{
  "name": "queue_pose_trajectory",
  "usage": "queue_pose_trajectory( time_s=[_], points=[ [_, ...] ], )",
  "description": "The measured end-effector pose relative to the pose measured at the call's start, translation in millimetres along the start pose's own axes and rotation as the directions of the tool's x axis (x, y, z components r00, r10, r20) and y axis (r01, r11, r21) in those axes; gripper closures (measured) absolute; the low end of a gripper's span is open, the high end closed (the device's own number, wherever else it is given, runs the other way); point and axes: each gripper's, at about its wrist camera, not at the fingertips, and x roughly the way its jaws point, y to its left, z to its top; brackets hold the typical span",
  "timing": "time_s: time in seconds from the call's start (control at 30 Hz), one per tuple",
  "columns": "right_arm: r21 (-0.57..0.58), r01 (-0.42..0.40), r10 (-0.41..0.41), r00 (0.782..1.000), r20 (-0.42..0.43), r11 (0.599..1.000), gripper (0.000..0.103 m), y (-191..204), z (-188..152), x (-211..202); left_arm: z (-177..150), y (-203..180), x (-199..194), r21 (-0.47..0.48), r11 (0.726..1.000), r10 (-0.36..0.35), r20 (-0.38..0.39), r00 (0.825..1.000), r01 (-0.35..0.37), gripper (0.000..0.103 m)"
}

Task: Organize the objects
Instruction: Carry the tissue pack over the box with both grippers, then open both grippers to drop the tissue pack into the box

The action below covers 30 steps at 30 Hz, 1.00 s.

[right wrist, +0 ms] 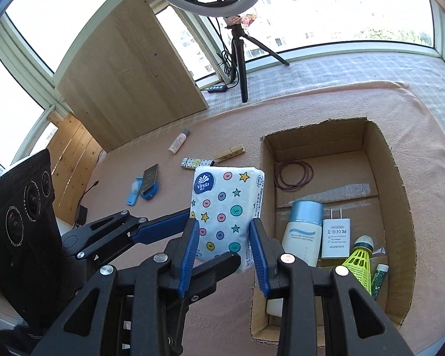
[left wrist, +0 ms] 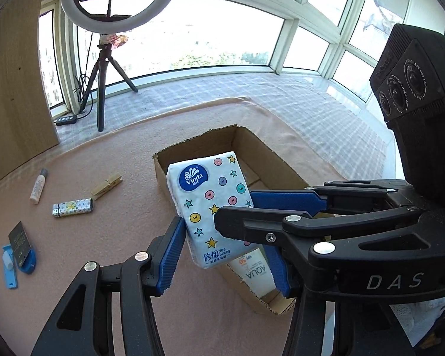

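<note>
Two grippers of mine hold 1 tissue pack [right wrist: 227,212] up in the air. My right gripper [right wrist: 224,255] has its blue pads squeezed on the pack's 2 long sides, jaws partly shut. My left gripper [left wrist: 227,259] is about half open w/ its pads by the pack's 2 ends. One left pad looks like it's touching an end; the other end is hidden behind my right gripper, so I can't tell if it presses there.

The pack is white w/ stars & dots and a blue Vinda logo. It's tilted, just over the near left edge of the cardboard box [right wrist: 400,207].

Inside the box, near me: a white bottle w/ a blue cap [right wrist: 304,231], a white plug adapter [right wrist: 335,237], a yellow shuttlecock [right wrist: 360,262] & a small green tube [right wrist: 379,279]. Further back lies a loop of thin dark red bands [right wrist: 293,175].

Left of the box, on the pink cloth [right wrist: 163,267]: a blue thing w/ a dark card on it [right wrist: 144,187], a lighter [right wrist: 192,163], a wood peg [right wrist: 230,152], then a small tube [right wrist: 179,141].

Far back: a ring light on a tripod [right wrist: 240,56], a wood board [right wrist: 127,71] & big windows [right wrist: 341,9].
</note>
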Motion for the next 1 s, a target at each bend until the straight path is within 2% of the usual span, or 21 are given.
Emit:
queue_pose_trajectory(
  time_s=[0.3, 0.63, 0.67, 0.7, 0.77, 0.83, 1.0],
  points=[
    [0.024, 0.048, -0.049, 0.999, 0.022, 0.999, 0.071, -48.4, 25.7, -4.7, 38.0, -27.3, 48.2, 0.032, 0.999, -0.004, -0.013, 1.000, 0.005, 0.047],
    [0.021, 0.075, -0.076, 0.997, 0.005, 0.997, 0.071, -75.6, 36.7, 6.4, 48.3, -23.9, 84.1, 0.022, 0.999, -0.033, -0.050, 0.998, 0.034, 0.047],
    [0.011, 0.082, -0.082, 0.997, -0.004, 0.997, 0.070, -77.3, 37.5, 8.2, 47.7, -21.8, 86.5, 0.018, 0.999, -0.042, -0.068, 0.997, 0.043, 0.045],
    [0.011, 0.088, -0.088, 0.996, -0.005, 0.996, 0.070, -79.2, 38.2, 9.0, 47.0, -20.0, 87.9, 0.012, 0.999, -0.036, -0.081, 0.996, 0.037, 0.037],
    [0.034, 0.101, -0.101, 0.995, 0.017, 0.994, 0.054, -84.2, 37.8, 5.7, 44.2, -16.7, 84.5, 0.015, 1.000, -0.007, -0.067, 0.998, 0.008, 0.032],
    [0.047, 0.104, -0.106, 0.993, 0.042, 0.993, 0.047, -86.5, 37.5, 2.0, 42.2, -11.9, 79.9, 0.016, 1.000, 0.012, -0.065, 0.998, -0.011, 0.032],
    [0.079, 0.077, -0.080, 0.996, 0.036, 0.994, 0.046, -84.2, 36.2, 3.1, 31.4, 2.1, 61.4, -0.005, 1.000, 0.027, -0.066, 0.997, -0.027, 0.032]
  ],
)
